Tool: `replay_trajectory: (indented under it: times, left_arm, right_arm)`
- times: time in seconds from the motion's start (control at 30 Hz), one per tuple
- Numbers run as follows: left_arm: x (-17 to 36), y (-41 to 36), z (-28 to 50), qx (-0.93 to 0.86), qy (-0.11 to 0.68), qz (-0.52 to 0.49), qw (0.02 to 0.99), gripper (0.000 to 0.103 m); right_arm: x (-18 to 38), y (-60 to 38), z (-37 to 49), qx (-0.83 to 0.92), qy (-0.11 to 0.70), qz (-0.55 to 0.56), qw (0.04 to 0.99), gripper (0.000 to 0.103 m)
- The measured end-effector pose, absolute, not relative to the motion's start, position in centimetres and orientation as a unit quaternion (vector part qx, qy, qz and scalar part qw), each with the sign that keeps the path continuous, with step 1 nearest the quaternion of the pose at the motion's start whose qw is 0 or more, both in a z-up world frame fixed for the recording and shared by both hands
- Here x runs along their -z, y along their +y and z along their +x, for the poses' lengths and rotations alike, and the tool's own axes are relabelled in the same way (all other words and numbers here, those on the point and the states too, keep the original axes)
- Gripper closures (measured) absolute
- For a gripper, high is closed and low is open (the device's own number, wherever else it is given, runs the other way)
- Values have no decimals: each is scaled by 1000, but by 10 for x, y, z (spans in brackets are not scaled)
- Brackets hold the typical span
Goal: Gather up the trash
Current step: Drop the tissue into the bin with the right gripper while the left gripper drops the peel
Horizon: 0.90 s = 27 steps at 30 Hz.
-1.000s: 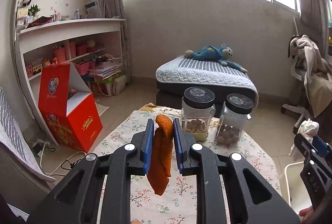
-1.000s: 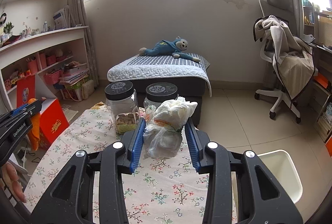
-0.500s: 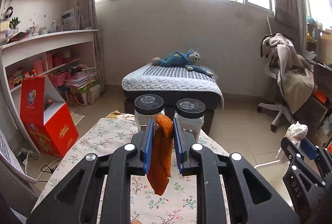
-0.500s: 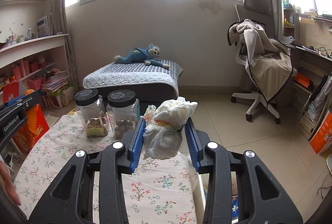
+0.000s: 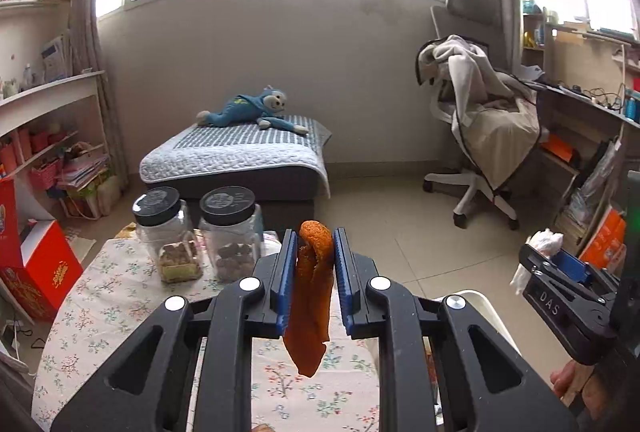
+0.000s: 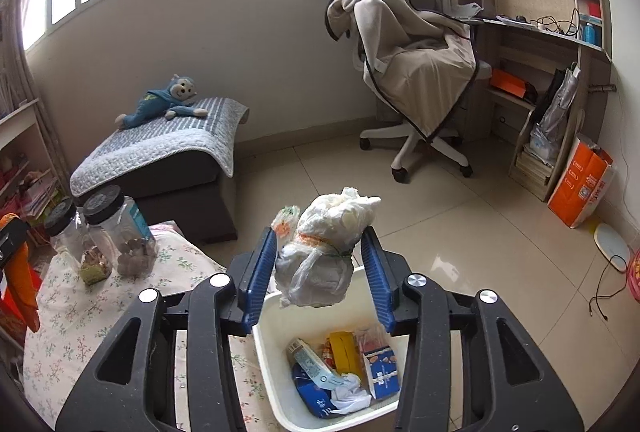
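In the left wrist view my left gripper [image 5: 315, 234] is shut on a long orange peel [image 5: 310, 312] that hangs down over the floral table's right end. In the right wrist view my right gripper [image 6: 320, 232] hovers above a white trash bin [image 6: 266, 352] that holds several wrappers and boxes. Its jaws are opening. A knotted white plastic bag of trash [image 6: 320, 264] sits between the blue pads with a gap on each side, right over the bin. The left wrist view also shows the right gripper [image 5: 556, 264] and the bag [image 5: 544, 240] at the far right.
Two black-lidded jars [image 5: 164, 228] [image 5: 232, 228] stand on the flowered tablecloth [image 5: 120, 304]. A red box [image 5: 36, 272] is on the floor at the left. Beyond are a low bed [image 6: 160, 152], a draped office chair [image 6: 416, 72] and a desk with shelves [image 6: 540, 32].
Both grippers swung right, from over the table to the bin beside it. The right jaws widened and the white bag now sits loose between them. The left grip on the peel is unchanged.
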<state>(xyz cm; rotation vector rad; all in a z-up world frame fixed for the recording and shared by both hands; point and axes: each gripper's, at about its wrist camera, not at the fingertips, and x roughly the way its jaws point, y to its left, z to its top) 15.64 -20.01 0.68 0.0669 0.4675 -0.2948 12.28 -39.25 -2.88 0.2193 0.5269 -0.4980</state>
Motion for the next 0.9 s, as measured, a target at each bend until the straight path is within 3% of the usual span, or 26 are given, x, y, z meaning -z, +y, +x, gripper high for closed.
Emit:
replay_trajectory:
  times: [0.03, 0.23, 0.53, 0.57, 0.63, 0.67, 0.8, 0.9]
  left_arm:
    - [-6, -210, 156, 154, 234, 34, 959, 84]
    - [0, -265, 157, 200, 255, 33, 945, 83]
    - [-2, -337, 152, 248, 262, 46, 932, 80]
    - [-4, -342, 152, 251, 261, 50, 931, 76]
    - [-8, -355, 152, 260, 261, 64, 927, 35]
    - [-10, -357, 151, 258, 258, 69, 929, 29]
    - [-21, -356, 142, 242, 223, 77, 941, 14]
    - [-28, -340, 133, 208, 181, 86, 957, 10]
  right_arm:
    - [28, -399, 118, 255, 248, 111, 928, 31]
    - [21, -434, 87, 311, 214, 133, 916, 13]
    - [10, -483, 47, 376, 178, 180, 892, 9]
    - [9, -487, 44, 383, 173, 181, 889, 9]
    - [5, -493, 37, 407, 159, 172, 883, 9]
    - [4, -493, 34, 419, 152, 161, 881, 9]
    - [-3, -484, 27, 444, 127, 125, 878, 7]
    - [-7, -471, 26, 440, 115, 116, 883, 7]
